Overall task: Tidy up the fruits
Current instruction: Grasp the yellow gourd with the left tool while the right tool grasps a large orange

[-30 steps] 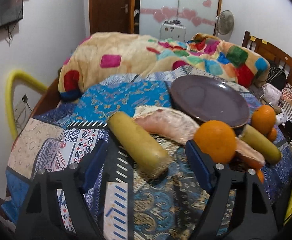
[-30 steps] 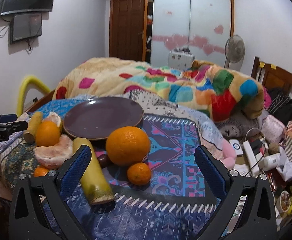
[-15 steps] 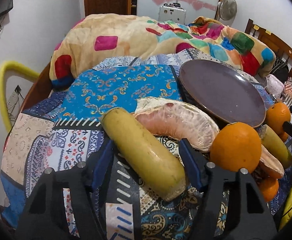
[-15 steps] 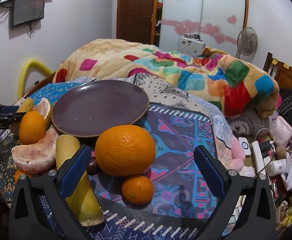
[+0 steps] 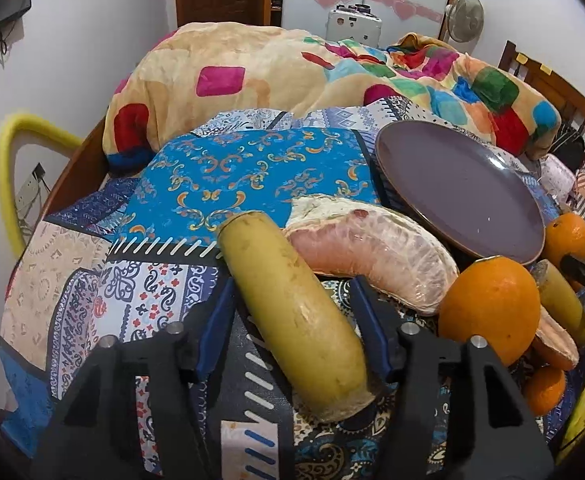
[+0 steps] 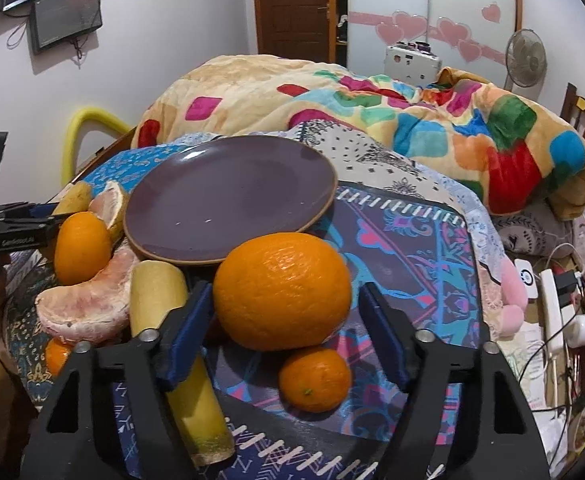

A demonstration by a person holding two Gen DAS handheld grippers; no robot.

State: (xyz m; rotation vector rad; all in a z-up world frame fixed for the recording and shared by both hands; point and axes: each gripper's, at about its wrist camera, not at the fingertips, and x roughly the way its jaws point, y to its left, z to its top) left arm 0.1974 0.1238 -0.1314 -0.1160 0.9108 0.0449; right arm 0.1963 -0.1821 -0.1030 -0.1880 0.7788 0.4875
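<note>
A brown plate (image 5: 460, 192) (image 6: 228, 196) lies on the patterned bedspread. My left gripper (image 5: 292, 328) is open, its jaws either side of a yellow banana piece (image 5: 288, 308) lying on the cloth. A peeled pomelo segment (image 5: 372, 252) and an orange (image 5: 488, 312) lie to its right. My right gripper (image 6: 284, 320) is open, its jaws either side of a large orange (image 6: 282, 290), gaps showing on both sides. A small tangerine (image 6: 314, 378), another banana piece (image 6: 172, 344) and a pomelo segment (image 6: 88, 300) lie nearby.
A bright patchwork blanket (image 6: 372, 104) is heaped behind the plate. A second orange (image 6: 81, 252) and the left gripper body (image 6: 8, 228) show at the left of the right wrist view. Chargers and clutter (image 6: 552, 308) lie at the bed's right.
Both grippers have moved forward and down. The left jaws have narrowed around the banana piece; the right jaws have narrowed around the large orange.
</note>
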